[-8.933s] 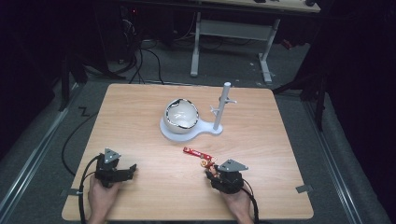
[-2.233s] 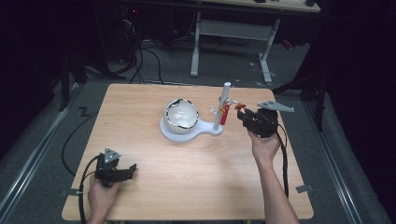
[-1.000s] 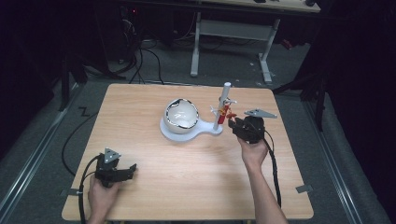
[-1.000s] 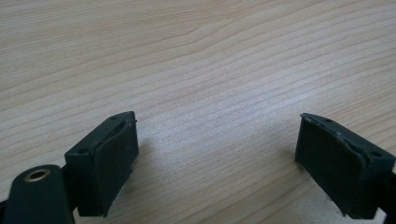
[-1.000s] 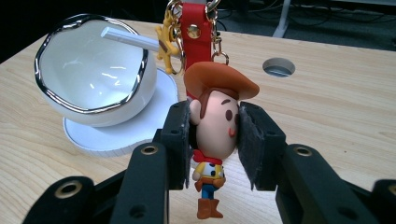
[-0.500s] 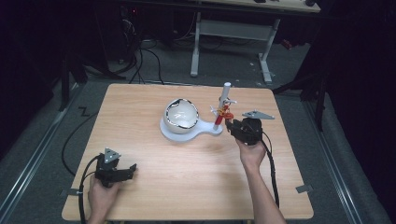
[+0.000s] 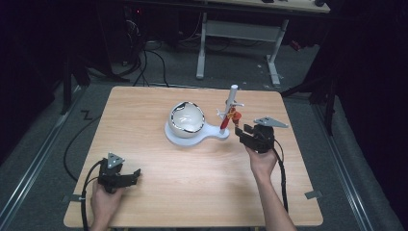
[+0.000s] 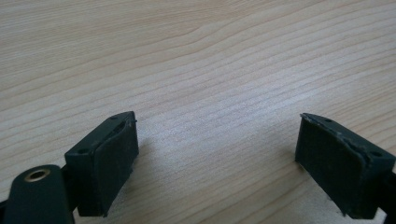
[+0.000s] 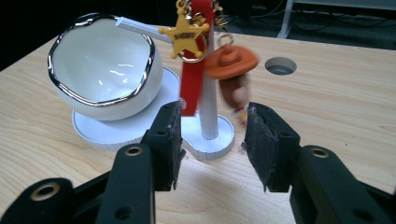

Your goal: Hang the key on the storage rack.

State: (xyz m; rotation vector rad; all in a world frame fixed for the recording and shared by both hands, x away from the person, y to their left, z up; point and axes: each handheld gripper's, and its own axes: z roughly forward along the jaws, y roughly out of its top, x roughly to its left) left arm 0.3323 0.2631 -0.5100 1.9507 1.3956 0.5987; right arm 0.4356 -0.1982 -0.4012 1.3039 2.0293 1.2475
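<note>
**Keychain released on the stand**

Hung now: red keychain (image 9: 198,56) on white stand (image 7: 231,103), two o'clock from bowl (image 7: 187,118). Right gripper (image 9: 212,140) just parted, nothing pinched. Left gripper (image 8: 219,154) wide, empty, at seven o'clock. Looks finished.

A light wooden counter (image 7: 192,192) with rounded corners and visible grain stands on a dark grey floor (image 7: 144,72). Near its middle, toward the far side, a white stand (image 7: 192,137) rests flat on the wood: a round base carries a tilted white bowl with a silvery rim (image 7: 187,117), and a smaller round foot beside it carries an upright white post (image 7: 232,98). A round hole (image 9: 280,66) is cut through the counter beyond the post. The left hand-held gripper (image 7: 129,176) rests on the near left corner.
</note>
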